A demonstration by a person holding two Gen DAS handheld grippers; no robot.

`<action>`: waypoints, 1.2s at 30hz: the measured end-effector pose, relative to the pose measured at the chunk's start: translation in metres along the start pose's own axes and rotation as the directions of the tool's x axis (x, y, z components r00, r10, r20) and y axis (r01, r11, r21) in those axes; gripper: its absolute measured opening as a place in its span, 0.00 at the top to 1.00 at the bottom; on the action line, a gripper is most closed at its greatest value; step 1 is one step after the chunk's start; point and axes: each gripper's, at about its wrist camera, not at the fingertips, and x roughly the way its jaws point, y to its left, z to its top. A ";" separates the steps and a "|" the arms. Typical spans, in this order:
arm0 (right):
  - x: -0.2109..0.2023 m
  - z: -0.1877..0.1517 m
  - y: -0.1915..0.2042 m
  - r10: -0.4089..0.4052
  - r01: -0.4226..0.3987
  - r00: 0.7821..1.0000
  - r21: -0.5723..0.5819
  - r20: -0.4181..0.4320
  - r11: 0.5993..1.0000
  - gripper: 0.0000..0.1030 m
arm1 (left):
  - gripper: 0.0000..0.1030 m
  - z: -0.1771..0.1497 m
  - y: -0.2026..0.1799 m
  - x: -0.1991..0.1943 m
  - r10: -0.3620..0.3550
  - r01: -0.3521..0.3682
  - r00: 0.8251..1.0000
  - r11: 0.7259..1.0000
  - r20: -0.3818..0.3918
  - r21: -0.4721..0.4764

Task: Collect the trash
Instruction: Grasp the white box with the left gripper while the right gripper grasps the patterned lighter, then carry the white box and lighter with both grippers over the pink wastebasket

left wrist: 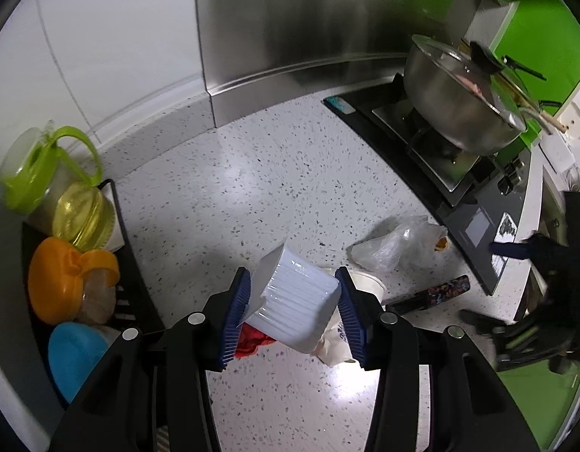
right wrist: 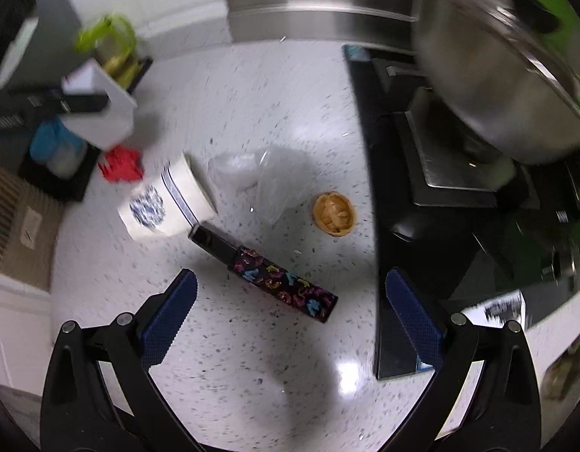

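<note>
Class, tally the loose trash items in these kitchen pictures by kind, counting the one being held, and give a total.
White ribbed plastic container, held in the left hand-held gripper: 1
Paper cup: 1
Clear plastic bag: 1
Red wrapper: 1
Patterned black box: 1
Walnut shell: 1
Total: 6

Black tools (right wrist: pixel 290 301), ribbed blue pads (left wrist: pixel 237 320), silver screws.

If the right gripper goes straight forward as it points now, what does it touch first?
Most likely the patterned black box lying on the counter, between the open right gripper fingers' line. The paper cup lies beyond, to the left. Depth is uncertain.
</note>
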 end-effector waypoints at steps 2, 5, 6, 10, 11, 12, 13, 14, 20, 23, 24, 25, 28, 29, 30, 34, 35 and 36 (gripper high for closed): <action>0.012 0.002 0.006 0.000 -0.001 1.000 -0.047 -0.022 0.999 0.05 | 0.56 -0.002 0.001 -0.005 0.004 -0.004 1.000 1.000 0.005 -0.008; 0.025 0.002 0.012 -0.011 0.007 0.999 -0.099 -0.042 0.995 0.05 | 0.56 -0.005 0.002 -0.010 0.004 -0.004 1.000 1.000 0.011 -0.021; 0.030 0.002 0.015 -0.016 0.011 0.999 -0.117 -0.048 0.993 0.05 | 0.56 -0.006 0.002 -0.012 0.004 -0.003 1.000 1.000 0.013 -0.025; 0.041 0.002 0.020 -0.030 0.018 0.997 -0.163 -0.072 0.986 0.19 | 0.56 -0.011 0.002 -0.013 0.003 -0.003 1.000 0.999 0.013 -0.037; 0.044 0.000 0.021 -0.030 0.017 0.997 -0.168 -0.078 0.986 0.22 | 0.56 -0.011 0.002 -0.013 0.002 -0.002 1.000 0.999 0.012 -0.040; 0.046 0.000 0.020 -0.031 0.017 0.996 -0.171 -0.083 0.985 0.24 | 0.56 -0.013 0.003 -0.012 0.000 0.000 1.000 0.999 0.011 -0.044; 0.049 -0.001 0.020 -0.033 0.017 0.995 -0.175 -0.092 0.984 0.29 | 0.56 -0.014 0.003 -0.013 -0.001 0.001 1.000 0.999 0.010 -0.046; 0.050 -0.002 0.021 -0.032 0.014 0.995 -0.178 -0.098 0.984 0.35 | 0.56 -0.016 0.003 -0.013 -0.001 0.001 1.000 0.999 0.009 -0.048; 0.047 -0.007 0.020 -0.005 -0.014 0.995 -0.180 -0.104 0.984 0.62 | 0.56 -0.019 0.000 -0.012 -0.011 0.011 1.000 0.999 0.004 -0.045; 0.043 -0.013 0.020 0.008 -0.027 0.994 -0.168 -0.111 0.985 0.75 | 0.56 -0.021 -0.004 -0.013 -0.019 0.020 1.000 0.999 0.003 -0.036; 0.042 -0.014 0.021 0.015 -0.033 0.994 -0.161 -0.111 0.986 0.77 | 0.56 -0.022 -0.006 -0.013 -0.023 0.023 1.000 0.999 0.003 -0.032; 0.039 -0.016 0.021 0.024 -0.040 0.994 -0.150 -0.107 0.988 0.77 | 0.56 -0.022 -0.006 -0.013 -0.025 0.025 1.000 0.999 0.003 -0.030; 0.026 -0.020 0.022 0.052 -0.062 0.995 -0.111 -0.086 0.992 0.78 | 0.56 -0.025 -0.008 -0.016 -0.031 0.031 0.999 0.999 0.004 -0.024; 0.019 -0.020 0.022 0.063 -0.070 0.995 -0.095 -0.073 0.993 0.78 | 0.56 -0.026 -0.008 -0.018 -0.034 0.035 0.999 0.999 0.005 -0.020; 0.013 -0.020 0.022 0.072 -0.077 0.995 -0.082 -0.061 0.994 0.78 | 0.56 -0.028 -0.010 -0.020 -0.037 0.037 0.999 0.999 0.007 -0.015; -0.021 -0.021 0.023 0.102 -0.102 0.995 -0.001 0.015 0.995 0.78 | 0.56 -0.032 -0.014 -0.030 -0.051 0.051 0.999 0.999 0.014 0.007; -0.030 -0.021 0.023 0.104 -0.104 0.994 0.016 0.038 0.994 0.78 | 0.56 -0.033 -0.015 -0.032 -0.054 0.054 0.998 0.998 0.016 0.014; -0.043 -0.021 0.024 0.103 -0.106 0.992 0.041 0.067 0.994 0.78 | 0.56 -0.034 -0.017 -0.036 -0.060 0.060 0.998 0.998 0.019 0.026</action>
